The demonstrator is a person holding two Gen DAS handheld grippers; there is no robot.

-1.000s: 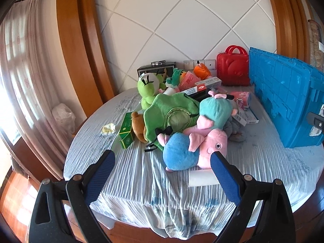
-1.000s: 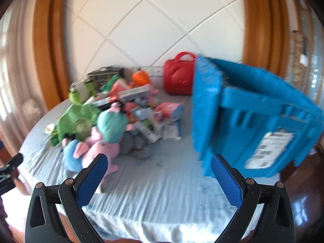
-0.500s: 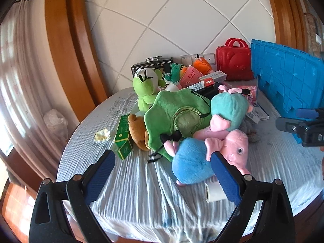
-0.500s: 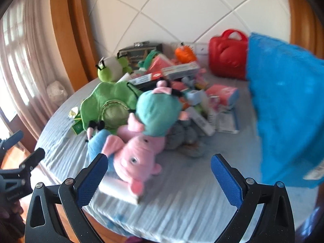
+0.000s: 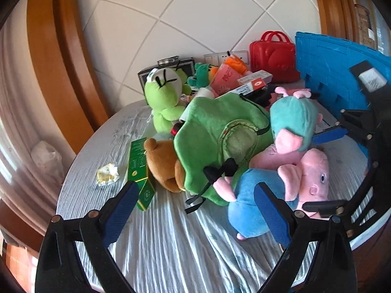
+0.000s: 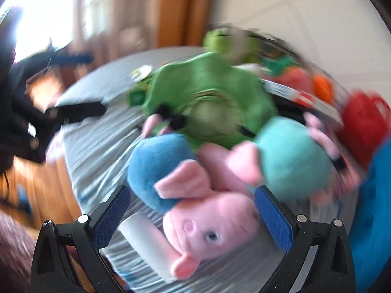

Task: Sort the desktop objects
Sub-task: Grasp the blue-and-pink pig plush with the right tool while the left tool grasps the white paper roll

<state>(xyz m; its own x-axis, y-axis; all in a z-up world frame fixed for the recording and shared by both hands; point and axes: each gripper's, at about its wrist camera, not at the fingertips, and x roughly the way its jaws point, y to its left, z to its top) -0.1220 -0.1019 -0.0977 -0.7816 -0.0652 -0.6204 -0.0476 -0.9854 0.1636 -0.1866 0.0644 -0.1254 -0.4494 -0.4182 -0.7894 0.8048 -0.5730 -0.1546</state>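
1. The blue crate (image 5: 327,73) stood at the table's right edge, apparently empty-handed of any sorted item yet.
2. The pink pig plush (image 6: 207,229) lay at the near edge of the pile, beside the green plush (image 5: 220,131).
3. The right gripper (image 6: 193,219) had swung from the crate to the pig within a second, fingers spread around its head, suggesting a first grab.
4. The left gripper (image 5: 193,210) hovered spread, holding nothing.

White diagonal-tiled wall (image 5: 176,19) occupies 12 o'clock. Curved wooden frame (image 5: 51,56) runs along 10 o'clock. Sheer curtain (image 5: 12,112) hangs at 9 o'clock. Wall sockets (image 5: 220,57) sit near 1 o'clock.
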